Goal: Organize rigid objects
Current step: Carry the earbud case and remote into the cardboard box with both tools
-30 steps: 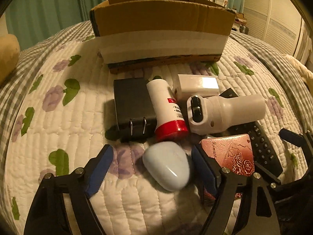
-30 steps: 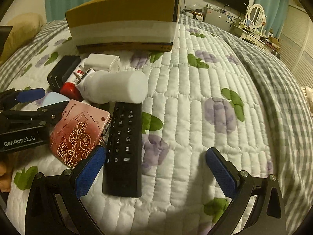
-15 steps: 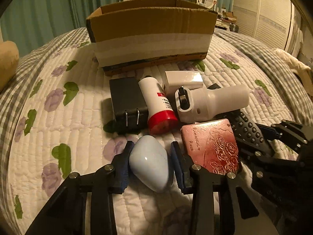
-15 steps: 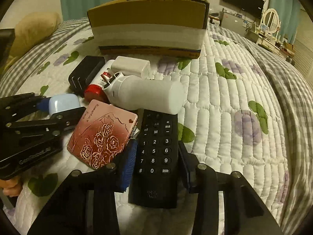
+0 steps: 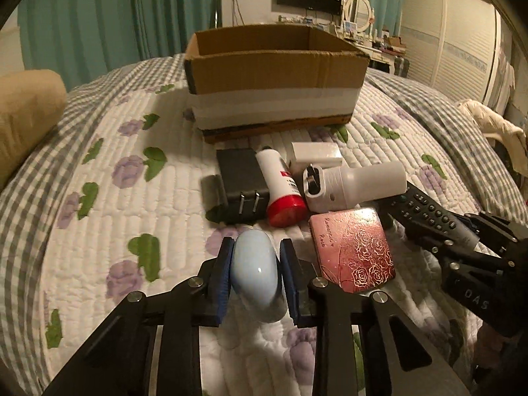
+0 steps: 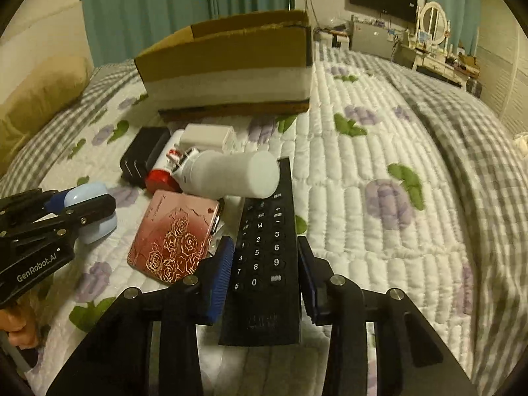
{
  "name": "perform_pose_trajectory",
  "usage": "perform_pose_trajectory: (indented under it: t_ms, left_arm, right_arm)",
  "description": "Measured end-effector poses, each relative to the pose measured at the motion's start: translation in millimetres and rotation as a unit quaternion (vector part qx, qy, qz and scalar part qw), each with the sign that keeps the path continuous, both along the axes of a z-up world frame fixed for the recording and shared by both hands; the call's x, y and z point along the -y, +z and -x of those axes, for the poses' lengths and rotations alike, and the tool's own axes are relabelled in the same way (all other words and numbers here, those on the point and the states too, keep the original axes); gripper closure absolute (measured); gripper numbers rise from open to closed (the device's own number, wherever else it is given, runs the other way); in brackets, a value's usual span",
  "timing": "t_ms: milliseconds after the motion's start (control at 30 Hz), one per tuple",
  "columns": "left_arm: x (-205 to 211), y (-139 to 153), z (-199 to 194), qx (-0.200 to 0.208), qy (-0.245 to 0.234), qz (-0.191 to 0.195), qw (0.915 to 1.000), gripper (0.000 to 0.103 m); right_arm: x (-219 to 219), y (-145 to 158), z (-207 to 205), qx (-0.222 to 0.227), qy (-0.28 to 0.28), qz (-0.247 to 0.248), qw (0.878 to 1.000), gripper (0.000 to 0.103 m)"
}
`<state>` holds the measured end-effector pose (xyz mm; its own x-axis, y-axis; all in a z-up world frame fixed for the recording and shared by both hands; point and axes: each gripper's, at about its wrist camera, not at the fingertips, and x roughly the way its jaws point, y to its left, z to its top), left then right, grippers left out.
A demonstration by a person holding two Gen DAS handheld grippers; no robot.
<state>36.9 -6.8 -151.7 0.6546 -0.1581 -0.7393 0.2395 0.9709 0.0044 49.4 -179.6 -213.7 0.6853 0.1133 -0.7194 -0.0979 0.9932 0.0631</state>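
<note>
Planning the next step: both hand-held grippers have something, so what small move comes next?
Probably lift both and carry toward the open cardboard box. The left hand-held gripper is clamped on the pale blue case, the right hand-held gripper on the black remote, both still low over the quilt.

The quilt (image 5: 109, 217) is white with purple flowers, green leaves and a grey check border. The case (image 5: 254, 269) is pale blue, the remote (image 6: 264, 250) black, the pink tin (image 5: 353, 247) rose-patterned, the box (image 5: 274, 76) brown, white-banded.
</note>
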Motion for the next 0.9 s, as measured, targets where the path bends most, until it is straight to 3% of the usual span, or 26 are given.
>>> perform_pose_trajectory:
  t_ms: [167, 433, 900]
  left_arm:
    - [1, 20, 10, 0.028, -0.003, -0.002, 0.9996, 0.076]
    - [4, 39, 22, 0.050, -0.005, -0.002, 0.9987, 0.076]
    - [-11, 103, 30, 0.118, -0.001, 0.024, 0.9928, 0.076]
  right_arm:
    - [-3, 15, 7, 0.023, 0.002, 0.008, 1.000, 0.082]
    - [0, 28, 20, 0.043, -0.007, -0.003, 0.999, 0.082]
    - [-1, 109, 49, 0.140, -0.020, -0.003, 0.990, 0.082]
